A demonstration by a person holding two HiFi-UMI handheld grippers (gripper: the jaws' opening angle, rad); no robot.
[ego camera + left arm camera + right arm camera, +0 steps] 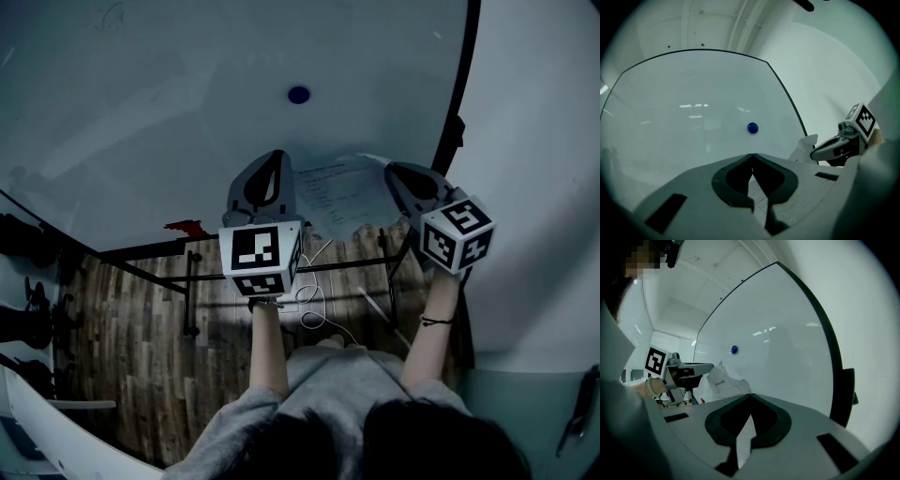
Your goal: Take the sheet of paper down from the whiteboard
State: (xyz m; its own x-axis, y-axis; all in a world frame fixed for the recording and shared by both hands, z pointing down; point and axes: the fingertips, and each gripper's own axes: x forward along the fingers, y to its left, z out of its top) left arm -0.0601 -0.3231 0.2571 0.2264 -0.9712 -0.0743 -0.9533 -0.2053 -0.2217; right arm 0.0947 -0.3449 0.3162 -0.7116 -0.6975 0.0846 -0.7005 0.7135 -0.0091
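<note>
Sheet [342,192], long axis seemingly upright, clenched by left hand-held gripper [752,156], right hand-held gripper [751,395]

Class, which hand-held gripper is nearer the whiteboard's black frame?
The right hand-held gripper, pinching the sheet of paper beside that frame; the left hand-held gripper grips it further in, below the blue magnet.
</note>
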